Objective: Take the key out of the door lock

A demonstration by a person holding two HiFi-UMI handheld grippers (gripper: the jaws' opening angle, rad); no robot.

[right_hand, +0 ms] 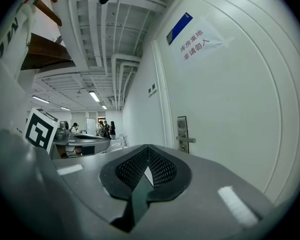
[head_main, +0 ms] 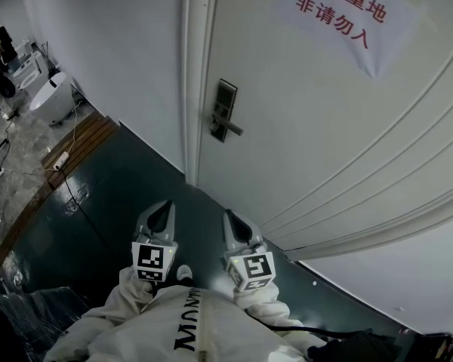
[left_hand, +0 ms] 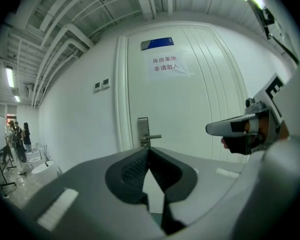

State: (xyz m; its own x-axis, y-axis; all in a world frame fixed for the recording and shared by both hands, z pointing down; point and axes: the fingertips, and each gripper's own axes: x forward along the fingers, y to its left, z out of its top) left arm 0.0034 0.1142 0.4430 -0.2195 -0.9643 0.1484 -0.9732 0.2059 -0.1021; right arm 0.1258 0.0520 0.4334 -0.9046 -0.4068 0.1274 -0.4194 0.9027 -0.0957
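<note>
A white door (head_main: pixel 325 127) carries a metal lock plate (head_main: pixel 225 109) with a lever handle (head_main: pixel 231 127). The plate also shows in the left gripper view (left_hand: pixel 143 130) and the right gripper view (right_hand: pixel 182 128). At this distance I cannot make out a key. My left gripper (head_main: pixel 165 207) and right gripper (head_main: pixel 231 217) are held side by side over the dark floor, well short of the door, both pointing at it. Each one's jaws meet at the tips, left gripper (left_hand: pixel 149 150) and right gripper (right_hand: pixel 148 148), with nothing between them.
A paper sign (head_main: pixel 347 13) with red characters is taped high on the door. A power strip (head_main: pixel 60 161) with cables lies on the floor at the left, beside a wooden strip (head_main: pixel 83 145). White fixtures (head_main: pixel 49 96) and people stand far off left.
</note>
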